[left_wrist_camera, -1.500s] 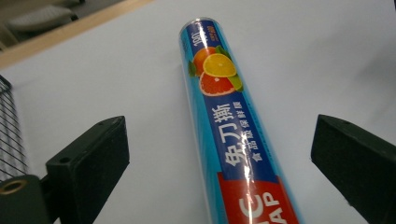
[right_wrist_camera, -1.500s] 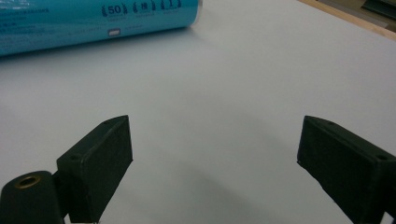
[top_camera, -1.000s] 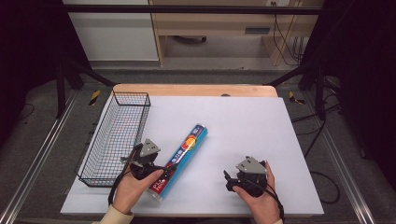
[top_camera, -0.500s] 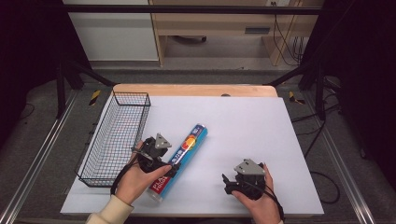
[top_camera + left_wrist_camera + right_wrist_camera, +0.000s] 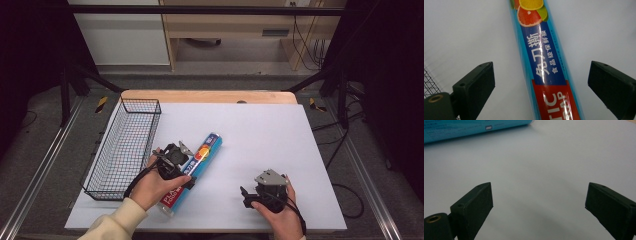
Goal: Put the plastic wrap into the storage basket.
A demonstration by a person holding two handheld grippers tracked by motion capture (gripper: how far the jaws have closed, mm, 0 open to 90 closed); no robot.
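A long blue cling-wrap box (image 5: 194, 169) with fruit pictures and a red band lies slantwise on the white table (image 5: 260, 135). My left gripper (image 5: 176, 161) hovers right over its middle, open; in the left gripper view the box (image 5: 546, 65) runs up between the two spread jaws without touching either. My right gripper (image 5: 252, 196) rests near the table's front edge, right of the box, also open with nothing between its jaws. The right gripper view has the box's blue side (image 5: 469, 128) along the top left, well beyond the jaws.
A black wire basket (image 5: 125, 145) stands along the table's left edge, close to my left hand; its mesh (image 5: 429, 83) peeks in at the left gripper view's lower left. A wooden strip (image 5: 210, 96) borders the table's far side.
My left gripper has moved rightward from beside the basket to over the box. The right gripper has shifted slightly toward the front edge.
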